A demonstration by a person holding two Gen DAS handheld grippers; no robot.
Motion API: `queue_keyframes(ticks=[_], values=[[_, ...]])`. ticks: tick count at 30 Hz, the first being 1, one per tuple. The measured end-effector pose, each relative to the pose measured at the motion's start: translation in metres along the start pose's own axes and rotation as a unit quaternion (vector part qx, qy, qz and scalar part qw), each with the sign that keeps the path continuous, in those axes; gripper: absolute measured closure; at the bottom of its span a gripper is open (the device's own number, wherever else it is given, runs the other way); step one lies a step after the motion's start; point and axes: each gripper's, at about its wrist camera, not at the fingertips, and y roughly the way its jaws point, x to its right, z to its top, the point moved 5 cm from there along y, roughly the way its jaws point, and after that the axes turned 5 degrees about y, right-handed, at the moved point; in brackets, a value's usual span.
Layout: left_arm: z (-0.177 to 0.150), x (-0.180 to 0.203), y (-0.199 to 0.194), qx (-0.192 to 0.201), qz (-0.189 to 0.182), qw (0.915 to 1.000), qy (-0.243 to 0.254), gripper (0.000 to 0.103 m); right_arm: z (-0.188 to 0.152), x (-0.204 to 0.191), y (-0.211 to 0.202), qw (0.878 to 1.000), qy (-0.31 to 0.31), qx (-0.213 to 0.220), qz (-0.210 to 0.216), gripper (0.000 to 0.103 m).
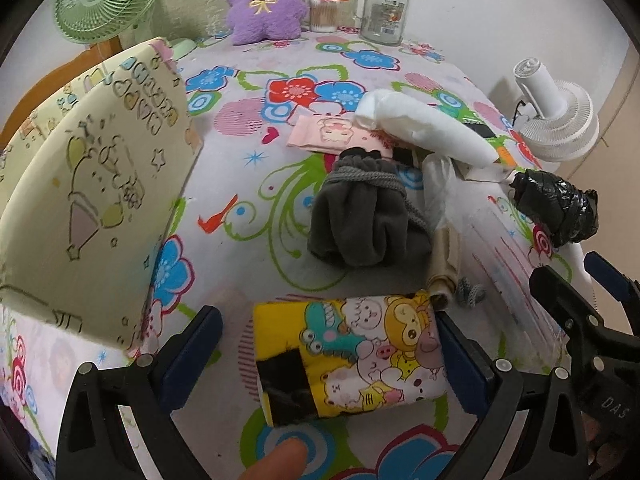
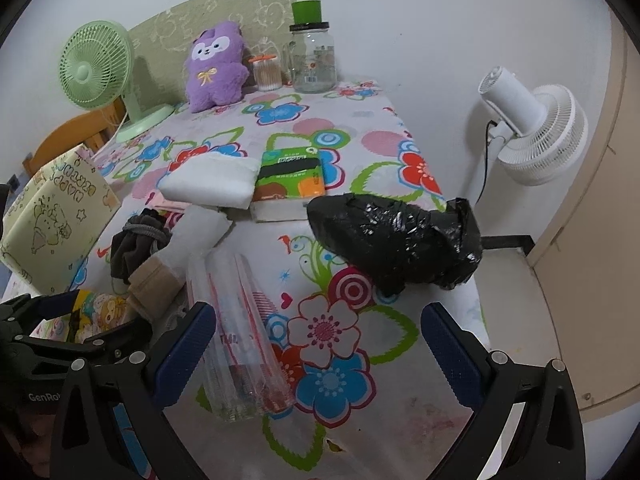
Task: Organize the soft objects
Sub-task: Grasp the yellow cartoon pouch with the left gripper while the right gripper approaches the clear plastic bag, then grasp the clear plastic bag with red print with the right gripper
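A table covered by a flowered cloth (image 2: 340, 120) carries every item. At its left edge stands a pale yellow gift box (image 1: 80, 208), printed with cartoon figures, its open top facing the camera side. Beyond the table's right edge stands a white fan (image 2: 536, 136); a green fan (image 2: 94, 66) stands at the far left corner. Against the back wall sit a purple plush toy (image 1: 262, 4), a glass jar (image 1: 386, 12) and a small tub of cotton swabs (image 1: 323, 14). Near the right edge lies a crumpled black plastic bag (image 2: 400, 236). Toward mid-table, a white padded pack (image 2: 212, 180) rests beside a green and orange tissue packet (image 2: 292, 176); a pink packet (image 1: 320, 136) lies just beside the white pack. A dark grey cloth pouch (image 1: 360, 216) with a drawstring lies in the centre, with a beige rolled item (image 1: 442, 272) touching its right side. A clear plastic bag roll (image 2: 240, 340) lies lengthwise just inside the left finger of the right gripper (image 2: 316, 352), whose jaws stand wide apart and grasp nothing. The left gripper (image 1: 328, 356) is likewise spread wide; a yellow cartoon-print roll (image 1: 352, 356) lies on the cloth between its fingers, close to the right finger and apart from the left. Contact cannot be confirmed. A fingertip (image 1: 280, 460) shows at the lower edge of the left view.
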Motion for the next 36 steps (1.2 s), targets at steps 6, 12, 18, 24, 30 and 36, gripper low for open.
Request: queue_keyframes(ticks=[6, 12, 18, 24, 30, 36], values=[[-0.004, 0.001, -0.001, -0.001, 0.016, 0.9999, 0.001, 0.01, -0.002, -0.003, 0.001, 1.0, -0.018, -0.003, -0.011, 0.0], [-0.006, 0.006, -0.008, 0.009, 0.012, 0.9999, 0.007, 0.026, -0.001, -0.008, 0.003, 1.0, -0.027, -0.006, -0.006, 0.0], [-0.005, 0.005, -0.008, 0.01, 0.009, 0.9998, 0.013, 0.026, -0.001, -0.01, 0.002, 0.999, -0.033, -0.007, -0.008, 0.0], [-0.006, 0.0, -0.012, 0.006, -0.007, 1.0, -0.001, 0.026, -0.002, -0.017, 0.0, 0.999, -0.041, -0.013, 0.013, 0.0], [-0.007, -0.008, -0.021, 0.017, 0.003, 0.9998, -0.006, 0.026, -0.005, -0.029, 0.003, 0.997, -0.061, -0.025, 0.027, 0.0], [-0.008, -0.013, -0.027, 0.018, -0.002, 0.9998, -0.009, 0.026, -0.008, -0.031, 0.01, 0.997, -0.063, -0.039, 0.013, 0.0]])
